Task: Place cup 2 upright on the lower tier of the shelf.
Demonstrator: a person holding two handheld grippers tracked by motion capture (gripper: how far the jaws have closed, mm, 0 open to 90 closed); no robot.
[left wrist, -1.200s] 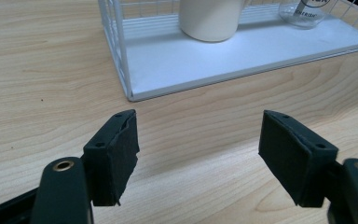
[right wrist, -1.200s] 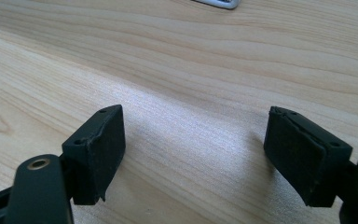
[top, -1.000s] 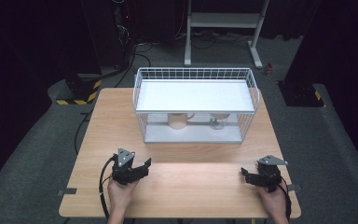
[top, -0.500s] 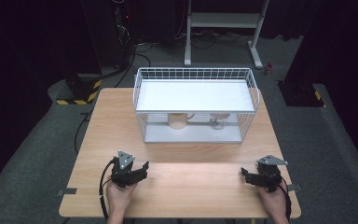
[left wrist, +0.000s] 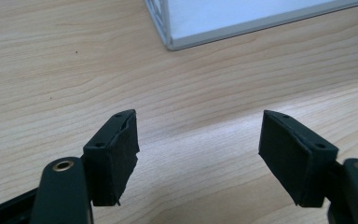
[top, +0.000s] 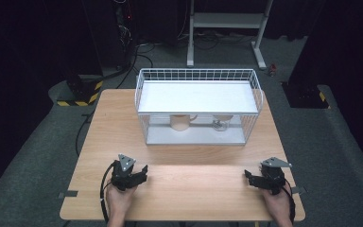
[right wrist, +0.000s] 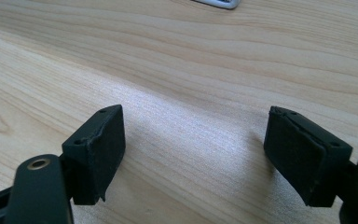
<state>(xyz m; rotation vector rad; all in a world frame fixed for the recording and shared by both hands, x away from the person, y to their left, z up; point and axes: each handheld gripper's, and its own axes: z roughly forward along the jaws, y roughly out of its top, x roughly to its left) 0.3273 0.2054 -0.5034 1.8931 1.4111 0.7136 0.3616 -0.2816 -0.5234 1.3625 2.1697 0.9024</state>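
L gripper sits low over the near-left part of the table, held in the person's left hand; jaws stand wide apart, nothing between them, only bare wood showing past the pads in the left gripper view. Jaws point fwd and a bit to the right, toward the rack. Cable loops off its left side down past the wrist.

R gripper rests at near-right of table, in the right hand; jaws also spread wide, empty, pads over plain wood in the right gripper view. Jaws point left across the table. Grey 3-cornered plate on top of each gripper.

Both grippers well apart from each other, and neither touches anything but air.

White wire rack stands at table centre-far, 2 levels: flat white top shelf, open lower level. On lower level, a beige cup left of centre and a small clear glass beside it to the right, apart. Rack corner shows near top of the left gripper view. Dark floor w/ cables and a metal stand behind the table.
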